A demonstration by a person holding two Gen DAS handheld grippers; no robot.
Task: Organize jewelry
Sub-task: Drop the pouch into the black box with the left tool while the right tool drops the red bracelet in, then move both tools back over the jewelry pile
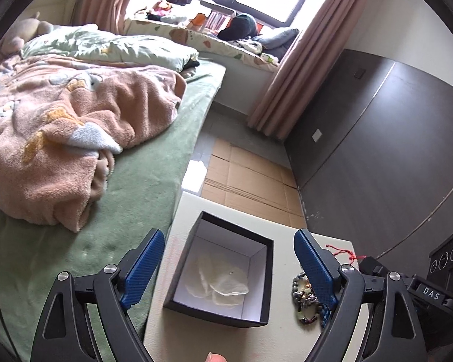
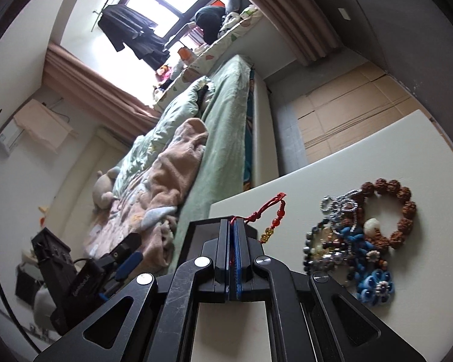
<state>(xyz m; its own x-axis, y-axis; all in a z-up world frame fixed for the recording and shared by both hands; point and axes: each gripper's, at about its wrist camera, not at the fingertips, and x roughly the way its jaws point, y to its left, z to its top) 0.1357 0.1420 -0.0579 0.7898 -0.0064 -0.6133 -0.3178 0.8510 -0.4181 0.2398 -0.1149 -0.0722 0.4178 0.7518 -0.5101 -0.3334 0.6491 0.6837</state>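
Observation:
An open black box [image 1: 258, 277] with a white inside stands on a cream table [image 1: 178, 325]; clear plastic bags [image 1: 217, 283] lie in it. My left gripper [image 1: 226, 265] is open, its blue fingers either side of the box, above it. My right gripper [image 2: 234, 226] is shut on a red cord bracelet [image 2: 271, 214] with red and gold beads, held over the box's edge [image 2: 202, 226]. A pile of jewelry [image 2: 356, 238] lies on the table to the right: a brown bead bracelet [image 2: 404, 208], blue flower pieces [image 2: 374, 286], a silver chain. Part of the pile shows in the left wrist view [image 1: 305, 295].
A bed with a green sheet [image 1: 111, 226] and pink blanket [image 1: 60, 138] runs along the table's left side. Flattened cardboard [image 1: 247, 178] lies on the floor beyond. A dark wall panel [image 1: 377, 157] stands to the right. My right gripper's body [image 1: 407, 286] shows at the left view's right edge.

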